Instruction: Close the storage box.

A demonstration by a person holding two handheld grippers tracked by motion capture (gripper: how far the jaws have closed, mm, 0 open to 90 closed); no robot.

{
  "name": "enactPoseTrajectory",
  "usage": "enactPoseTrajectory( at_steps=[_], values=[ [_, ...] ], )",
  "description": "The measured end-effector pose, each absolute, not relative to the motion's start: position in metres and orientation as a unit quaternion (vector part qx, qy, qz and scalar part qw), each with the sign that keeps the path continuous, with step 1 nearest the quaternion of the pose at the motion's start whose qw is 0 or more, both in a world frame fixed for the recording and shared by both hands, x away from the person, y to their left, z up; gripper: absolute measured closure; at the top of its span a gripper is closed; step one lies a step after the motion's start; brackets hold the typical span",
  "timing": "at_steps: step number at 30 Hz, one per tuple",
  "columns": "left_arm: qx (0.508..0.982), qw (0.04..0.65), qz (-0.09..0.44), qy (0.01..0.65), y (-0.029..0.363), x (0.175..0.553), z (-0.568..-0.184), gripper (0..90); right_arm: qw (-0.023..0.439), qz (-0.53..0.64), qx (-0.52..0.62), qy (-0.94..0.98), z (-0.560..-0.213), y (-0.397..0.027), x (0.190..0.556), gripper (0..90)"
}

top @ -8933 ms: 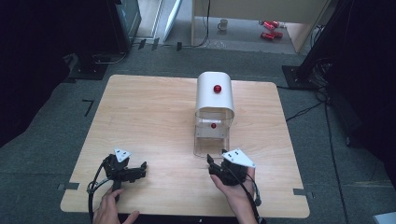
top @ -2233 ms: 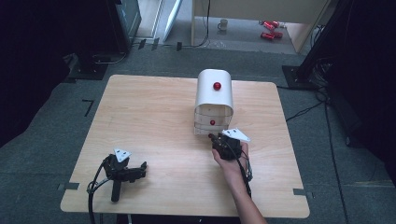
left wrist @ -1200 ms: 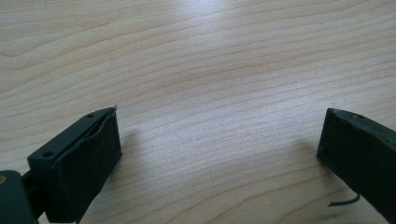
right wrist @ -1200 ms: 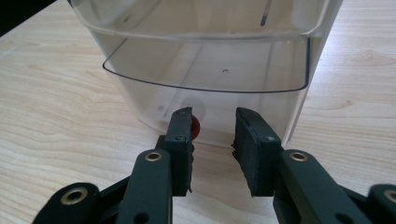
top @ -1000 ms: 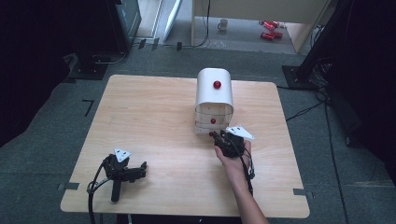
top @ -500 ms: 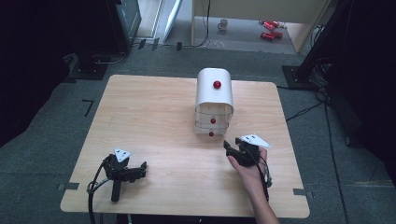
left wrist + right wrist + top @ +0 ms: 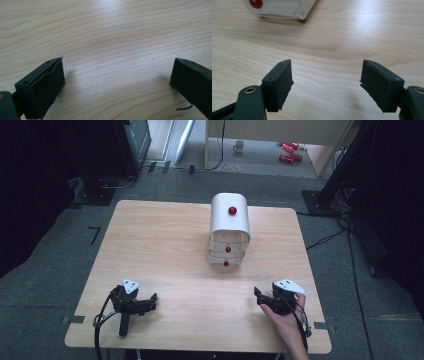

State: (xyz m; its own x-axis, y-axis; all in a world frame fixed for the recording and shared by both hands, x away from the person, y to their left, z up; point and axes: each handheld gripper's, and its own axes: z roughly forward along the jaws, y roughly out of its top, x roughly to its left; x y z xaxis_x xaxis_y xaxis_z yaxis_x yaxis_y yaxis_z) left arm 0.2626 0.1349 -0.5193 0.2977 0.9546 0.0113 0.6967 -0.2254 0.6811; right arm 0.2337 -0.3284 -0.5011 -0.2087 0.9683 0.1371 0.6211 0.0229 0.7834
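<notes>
right gripper (image 7: 260,298) held in a hand (image 7: 289,322), jaws wide apart, gripping nothing. white drawer box (image 7: 229,228) with red knobs sits ahead of it, apart. left gripper (image 7: 148,301) lies on the table (image 7: 165,240), jaws spread wide, unloaded.

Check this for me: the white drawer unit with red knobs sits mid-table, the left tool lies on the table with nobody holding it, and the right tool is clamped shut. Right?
Not quite. The right tool is open, not clamped shut: the right gripper view shows its jaws wide apart over bare table. The rest holds: the white drawer unit sits mid-table, and the left tool lies unheld.
</notes>
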Motion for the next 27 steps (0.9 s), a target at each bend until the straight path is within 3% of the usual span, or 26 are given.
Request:
enactPoseTrajectory(
  at_steps=[13,17,27],
  values=[
    [0.751,0.292,0.221,0.55,0.135,0.263,-0.519,0.0,0.227,0.341,0.61,0.678,-0.518,-0.366,0.21,18.0],
    [0.751,0.291,0.221,0.55,0.135,0.263,-0.519,0.0,0.252,0.315,0.594,0.696,-0.525,-0.362,0.207,14.6],
    [0.751,0.292,0.221,0.55,0.135,0.263,-0.519,0.0,0.262,0.304,0.622,0.672,-0.525,-0.36,0.205,13.5]
  ],
)
